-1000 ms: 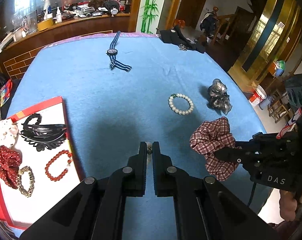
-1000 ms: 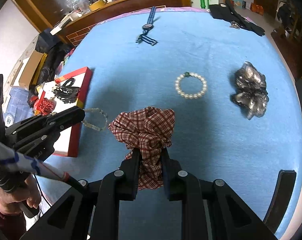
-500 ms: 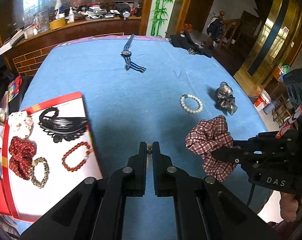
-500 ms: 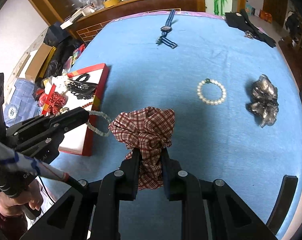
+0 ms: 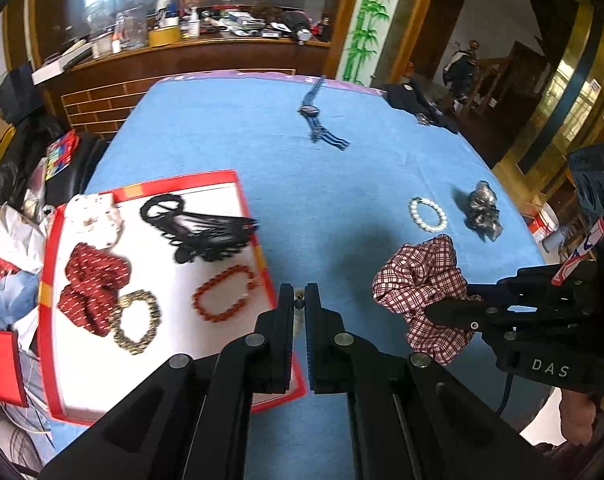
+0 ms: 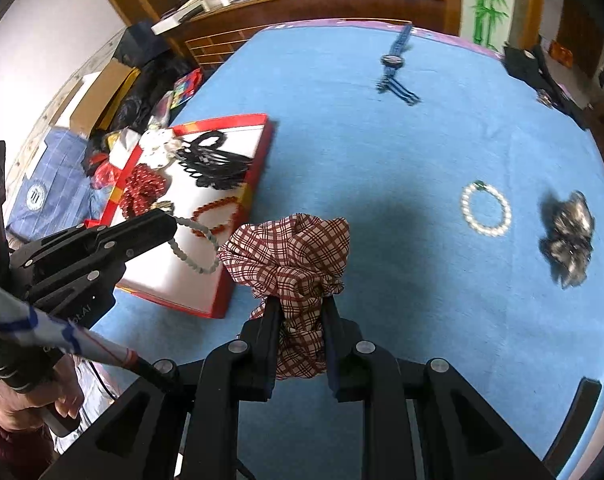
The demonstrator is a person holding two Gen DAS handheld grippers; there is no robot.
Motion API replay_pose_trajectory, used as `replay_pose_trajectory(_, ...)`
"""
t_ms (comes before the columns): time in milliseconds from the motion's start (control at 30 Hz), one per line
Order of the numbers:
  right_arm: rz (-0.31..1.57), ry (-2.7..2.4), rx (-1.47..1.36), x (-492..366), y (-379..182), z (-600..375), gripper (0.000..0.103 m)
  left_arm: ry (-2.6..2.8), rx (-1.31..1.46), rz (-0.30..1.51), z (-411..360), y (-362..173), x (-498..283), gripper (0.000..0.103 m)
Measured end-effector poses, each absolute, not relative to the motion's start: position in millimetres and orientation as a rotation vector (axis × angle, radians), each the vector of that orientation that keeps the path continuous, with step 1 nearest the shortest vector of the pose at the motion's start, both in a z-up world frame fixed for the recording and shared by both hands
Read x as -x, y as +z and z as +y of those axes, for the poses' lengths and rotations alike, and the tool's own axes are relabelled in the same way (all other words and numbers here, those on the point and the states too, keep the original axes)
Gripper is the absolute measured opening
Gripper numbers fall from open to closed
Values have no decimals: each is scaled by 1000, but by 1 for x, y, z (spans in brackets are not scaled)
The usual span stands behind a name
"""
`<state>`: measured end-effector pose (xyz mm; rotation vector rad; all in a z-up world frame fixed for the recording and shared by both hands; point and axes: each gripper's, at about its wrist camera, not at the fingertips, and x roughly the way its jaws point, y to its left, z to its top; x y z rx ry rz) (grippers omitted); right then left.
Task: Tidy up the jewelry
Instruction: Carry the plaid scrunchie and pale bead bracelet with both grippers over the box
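Right wrist view shows the red tray (image 6: 248,184) already holding a black hair claw (image 6: 216,164) and red bracelet (image 6: 218,214); right gripper (image 6: 300,312) pinches the plaid scrunchie (image 6: 290,248); left gripper (image 6: 174,224) clamps a pale bead bracelet (image 6: 194,246) above the tray; pearl bracelet (image 6: 485,214) remains on the table.

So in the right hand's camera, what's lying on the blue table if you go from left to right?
Red tray → checked scrunchie held by the right gripper → blue watch → pearl bracelet → dark shiny scrunchie.
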<state>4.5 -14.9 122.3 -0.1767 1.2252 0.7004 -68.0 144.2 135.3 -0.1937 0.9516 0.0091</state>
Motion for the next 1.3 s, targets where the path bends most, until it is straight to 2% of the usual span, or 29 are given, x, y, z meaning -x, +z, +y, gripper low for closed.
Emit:
replay_pose_trajectory(600,1251,810,274,26,111,76,21,133,281,965,235,119,112,5)
replay_pose_trajectory(1300,1324,815,372,34,59,142,21,190,328,1039,275,73,125,5)
